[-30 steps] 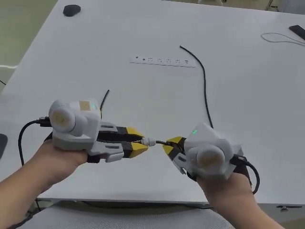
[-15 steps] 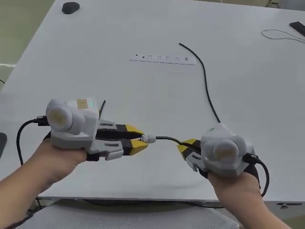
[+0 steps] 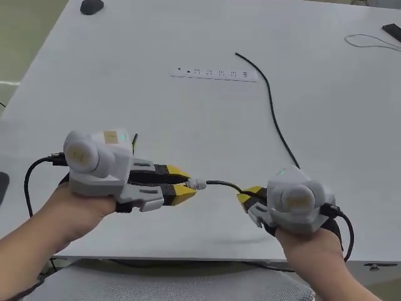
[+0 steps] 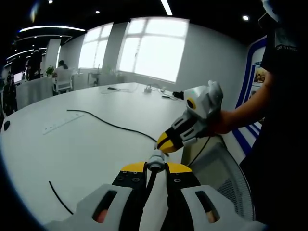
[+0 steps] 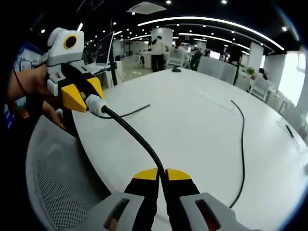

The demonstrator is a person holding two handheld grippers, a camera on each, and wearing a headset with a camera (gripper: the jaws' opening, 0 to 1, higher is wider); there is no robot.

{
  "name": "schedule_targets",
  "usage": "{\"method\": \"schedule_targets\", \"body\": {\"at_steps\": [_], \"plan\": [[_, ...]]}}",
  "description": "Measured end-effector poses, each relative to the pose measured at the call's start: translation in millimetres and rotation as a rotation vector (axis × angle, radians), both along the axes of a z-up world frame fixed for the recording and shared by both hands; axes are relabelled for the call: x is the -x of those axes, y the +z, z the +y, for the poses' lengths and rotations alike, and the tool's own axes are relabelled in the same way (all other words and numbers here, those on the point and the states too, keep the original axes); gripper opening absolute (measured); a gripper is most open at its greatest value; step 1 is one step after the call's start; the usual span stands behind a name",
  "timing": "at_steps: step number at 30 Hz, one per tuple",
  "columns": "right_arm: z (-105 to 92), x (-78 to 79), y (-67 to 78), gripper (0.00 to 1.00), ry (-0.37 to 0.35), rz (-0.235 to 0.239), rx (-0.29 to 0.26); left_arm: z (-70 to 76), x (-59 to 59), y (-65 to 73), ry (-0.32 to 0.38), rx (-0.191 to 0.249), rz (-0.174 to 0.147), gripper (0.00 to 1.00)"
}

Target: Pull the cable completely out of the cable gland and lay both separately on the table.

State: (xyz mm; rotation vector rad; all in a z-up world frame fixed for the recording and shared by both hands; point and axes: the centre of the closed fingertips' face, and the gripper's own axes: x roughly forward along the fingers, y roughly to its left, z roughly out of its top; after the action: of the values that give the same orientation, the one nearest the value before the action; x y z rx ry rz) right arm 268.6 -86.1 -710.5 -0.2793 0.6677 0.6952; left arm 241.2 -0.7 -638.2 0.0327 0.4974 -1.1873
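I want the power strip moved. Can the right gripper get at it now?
Probably not yet: the right gripper is shut on the black cable, whose cable gland the left gripper holds. The way to the power strip looks free.

No legible text, number or brand mark is present. The tan sticker [image 3: 111, 137] on the housing of the left claw [image 3: 187, 184] is too small to read. The markings on the white power strip [image 3: 213, 74] on the worktop [image 3: 156, 37] are blurred. The blue wall board [image 4: 259, 79] carries a picture; its print is unreadable.
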Motion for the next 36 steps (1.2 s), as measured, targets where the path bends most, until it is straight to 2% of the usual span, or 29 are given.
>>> {"method": "schedule_targets", "body": {"at_steps": [7,9,19,23,25,27,36], "plan": [[0.6,1.8,7.6,0.01,0.015,-0.044,0.002,2.0,-0.4,0.5,0.003,0.002,0.005,0.15],[1.1,2.8,8.0,0.01,0.031,-0.058,0.02,3.3,-1.1,0.0,0.005,-0.004,0.004,0.15],[3.5,6.2,9.4,0.02,0.075,-0.079,0.056,5.6,-2.6,0.7,0.011,-0.005,0.012,0.15],[3.3,7.0,13.5,0.02,0.089,-0.084,0.062,5.4,-4.4,2.7,0.013,0.001,0.014,0.15],[1.8,6.4,17.6,0.05,0.095,-0.104,0.083,5.1,-4.8,2.9,0.012,0.001,0.015,0.15],[6.6,8.7,23.6,0.11,0.12,-0.113,0.073,5.2,-5.2,1.0,0.011,-0.007,0.016,0.15],[34.9,13.5,44.8,0.18,0.238,-0.158,0.1,4.3,-3.4,-1.5,0.001,-0.014,0.023,0.15]]}}
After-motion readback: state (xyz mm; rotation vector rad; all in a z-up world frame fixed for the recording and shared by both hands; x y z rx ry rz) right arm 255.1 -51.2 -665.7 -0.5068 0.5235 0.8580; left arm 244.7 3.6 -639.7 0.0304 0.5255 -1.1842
